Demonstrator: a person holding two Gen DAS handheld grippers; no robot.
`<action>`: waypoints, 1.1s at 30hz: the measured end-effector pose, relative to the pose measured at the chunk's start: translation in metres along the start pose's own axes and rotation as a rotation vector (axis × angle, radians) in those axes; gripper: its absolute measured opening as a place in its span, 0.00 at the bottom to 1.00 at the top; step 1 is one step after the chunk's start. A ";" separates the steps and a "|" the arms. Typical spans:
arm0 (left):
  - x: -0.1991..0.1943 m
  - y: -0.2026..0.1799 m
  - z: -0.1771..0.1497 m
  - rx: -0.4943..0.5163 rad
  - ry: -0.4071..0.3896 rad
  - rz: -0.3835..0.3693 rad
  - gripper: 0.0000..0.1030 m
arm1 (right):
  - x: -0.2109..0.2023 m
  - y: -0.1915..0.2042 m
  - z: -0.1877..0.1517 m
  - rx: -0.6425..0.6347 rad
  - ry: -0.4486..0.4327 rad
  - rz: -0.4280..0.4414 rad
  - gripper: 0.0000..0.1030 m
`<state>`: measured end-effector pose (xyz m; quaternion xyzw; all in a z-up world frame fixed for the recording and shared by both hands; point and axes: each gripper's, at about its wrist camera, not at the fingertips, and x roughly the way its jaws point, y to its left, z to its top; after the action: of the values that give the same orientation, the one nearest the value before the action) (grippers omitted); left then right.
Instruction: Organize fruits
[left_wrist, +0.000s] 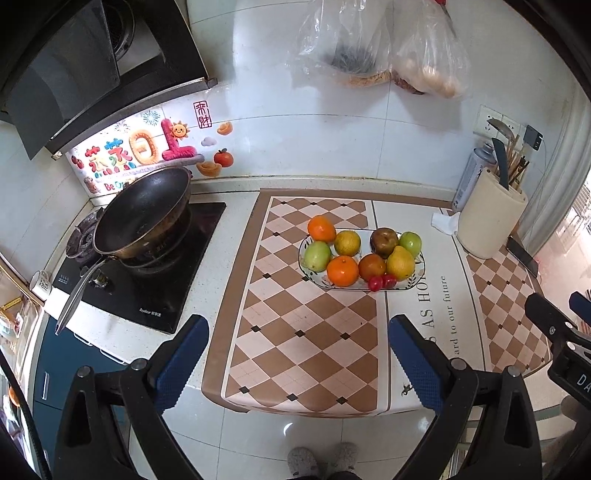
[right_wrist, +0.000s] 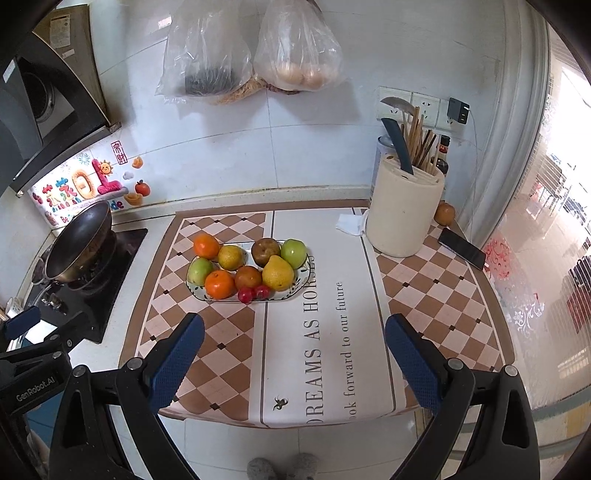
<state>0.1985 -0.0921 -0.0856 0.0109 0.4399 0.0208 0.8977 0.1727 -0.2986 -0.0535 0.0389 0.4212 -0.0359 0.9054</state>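
Note:
A white patterned plate (left_wrist: 419, 275) (right_wrist: 301, 284) sits on the checkered mat and holds several fruits: two oranges (left_wrist: 342, 270) (right_wrist: 219, 283), green apples (left_wrist: 317, 255) (right_wrist: 293, 253), a yellow pear (left_wrist: 400, 263) (right_wrist: 277, 273), a dark brown fruit (left_wrist: 384, 242) (right_wrist: 265, 252) and two small red fruits (left_wrist: 381, 282) (right_wrist: 253, 293). My left gripper (left_wrist: 298, 328) is open and empty, held back from the plate over the counter's front. My right gripper (right_wrist: 294, 326) is open and empty, also short of the plate. One loose orange fruit (right_wrist: 444, 214) lies behind the knife block.
A black wok (left_wrist: 142, 214) (right_wrist: 79, 245) sits on the gas stove at the left. A cream knife block (left_wrist: 491, 218) (right_wrist: 404, 210) stands at the back right with a phone (right_wrist: 461, 248) and a crumpled tissue (right_wrist: 349, 223) beside it. Plastic bags (right_wrist: 251, 48) hang on the wall.

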 end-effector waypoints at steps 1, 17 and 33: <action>0.000 0.000 0.000 0.000 0.000 -0.001 0.97 | 0.000 0.000 0.000 0.000 0.000 -0.001 0.97; 0.001 -0.004 0.006 0.014 -0.003 -0.015 0.97 | 0.002 0.003 0.002 -0.005 0.001 -0.001 0.97; -0.004 -0.005 0.008 0.012 -0.011 -0.024 0.97 | 0.003 0.003 0.003 -0.009 -0.001 0.009 0.97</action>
<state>0.2024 -0.0972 -0.0781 0.0111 0.4353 0.0075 0.9002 0.1767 -0.2962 -0.0538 0.0366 0.4209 -0.0298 0.9059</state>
